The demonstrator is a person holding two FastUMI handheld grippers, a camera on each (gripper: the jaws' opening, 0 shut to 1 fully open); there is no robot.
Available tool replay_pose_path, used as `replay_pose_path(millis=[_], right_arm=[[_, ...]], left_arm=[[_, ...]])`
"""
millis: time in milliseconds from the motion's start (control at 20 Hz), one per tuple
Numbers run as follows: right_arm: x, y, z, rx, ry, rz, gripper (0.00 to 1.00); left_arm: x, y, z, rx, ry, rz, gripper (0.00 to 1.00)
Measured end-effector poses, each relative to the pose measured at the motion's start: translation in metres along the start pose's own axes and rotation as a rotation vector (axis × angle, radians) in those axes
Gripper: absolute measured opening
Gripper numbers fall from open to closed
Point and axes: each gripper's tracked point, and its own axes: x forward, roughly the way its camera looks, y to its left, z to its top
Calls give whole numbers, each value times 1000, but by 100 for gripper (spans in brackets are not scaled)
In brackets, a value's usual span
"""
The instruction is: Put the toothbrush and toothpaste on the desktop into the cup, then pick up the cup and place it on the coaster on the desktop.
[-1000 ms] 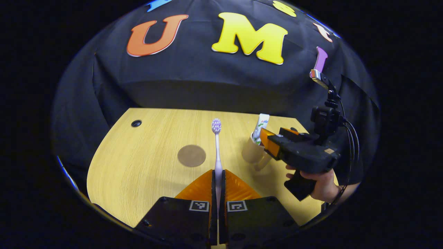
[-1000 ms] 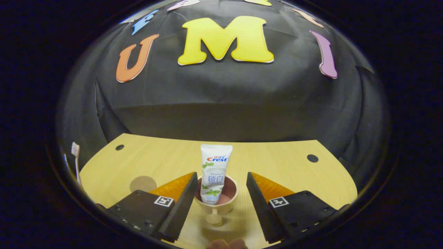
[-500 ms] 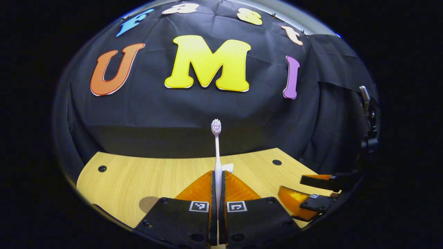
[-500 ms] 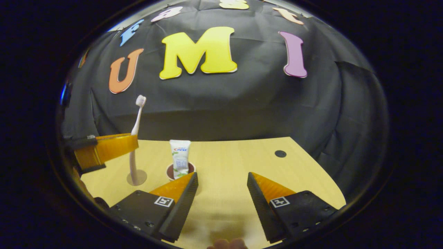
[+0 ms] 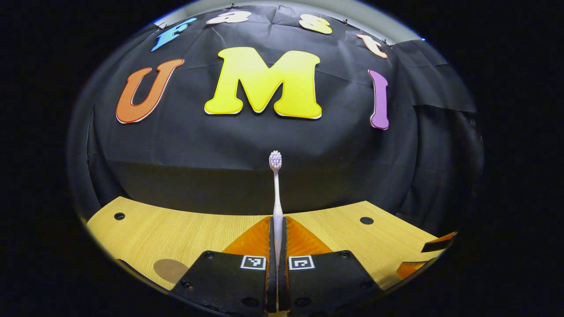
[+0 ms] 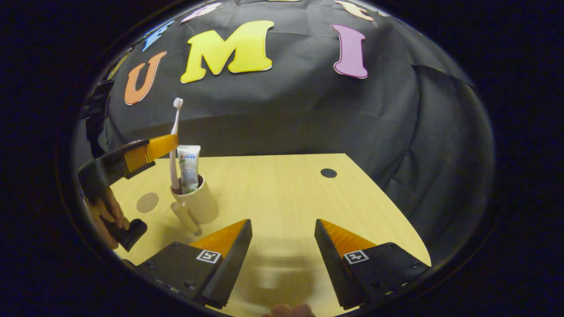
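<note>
Left tool (image 5: 277, 237) clamped on toothbrush (image 5: 276, 185), right tool (image 6: 282, 240) wide open

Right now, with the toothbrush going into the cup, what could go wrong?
1. The left gripper grips the toothbrush high on its handle, lower end in the cup beside the toothpaste. Pushing sideways could tip the cup.
2. Both items stand tall, so lifting by the handle may topple them.
3. The coaster lies beyond the cup from the open right gripper, so carrying it over may be awkward.
</note>
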Motion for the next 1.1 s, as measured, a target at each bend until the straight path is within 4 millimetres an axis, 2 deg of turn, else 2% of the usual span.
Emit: replay_pose_path(millis=[150,300,550,600,650,700,750,800,900,950,1000,1050,1100], right_arm=[[2,-4,-15,-17,39,-8,84],[4,-4,-19,-23,57,-10,84],[6,-2,-23,-31,74,-12,88],[6,0,-23,-32,76,-10,89],[5,3,-23,-36,78,-5,89],[4,7,-20,-42,76,1,89],[3,12,-17,-47,70,7,90],[3,18,-14,-53,68,14,90],[1,28,-10,-61,76,25,91],[0,34,-7,-63,77,31,92],[0,40,-3,-66,83,32,92],[2,49,1,-64,82,42,92],[4,57,2,-68,94,48,92]], left_arm=[[4,0,-13,3,-3,12,5],[3,3,-24,-13,1,38,6],[1,12,-44,-33,46,82,19],[0,14,-46,-38,51,86,36],[-3,15,-47,-49,58,85,33],[-6,17,-49,-58,66,90,54],[-9,18,-49,-69,71,91,60],[-14,21,-46,-76,66,96,61],[-26,29,-38,-85,62,104,70],[-34,36,-35,-85,63,113,76],[-44,44,-30,-90,62,123,91],[-52,52,-24,-101,63,127,97],[-65,60,-17,-99,61,132,98]])
